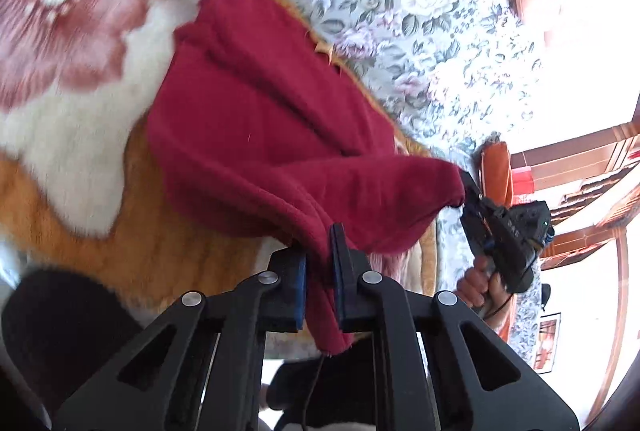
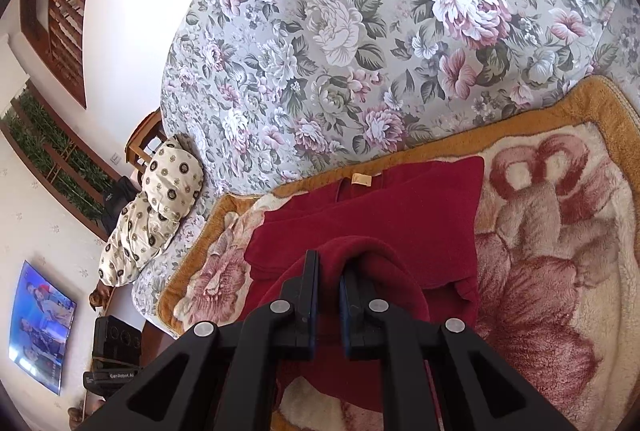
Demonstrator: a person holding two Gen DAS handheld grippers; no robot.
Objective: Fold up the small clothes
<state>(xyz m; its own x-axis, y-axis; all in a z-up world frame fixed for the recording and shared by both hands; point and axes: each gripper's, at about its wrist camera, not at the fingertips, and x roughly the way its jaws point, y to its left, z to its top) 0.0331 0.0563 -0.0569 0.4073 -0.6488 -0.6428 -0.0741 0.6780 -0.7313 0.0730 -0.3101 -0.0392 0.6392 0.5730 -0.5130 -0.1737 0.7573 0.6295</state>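
A dark red fleece garment lies on a plush flowered blanket. My left gripper is shut on one edge of it and lifts that edge. My right gripper shows at the right of the left wrist view, shut on another corner, with the cloth stretched between the two. In the right wrist view my right gripper is shut on a raised fold of the garment. The rest lies flat on the blanket, with a tan label at its far edge.
The blanket lies on a bed with a grey floral sheet. A patterned pillow lies at the bed's left end. A TV hangs on the wall and a black device stands beside the bed. Wooden furniture stands at the right.
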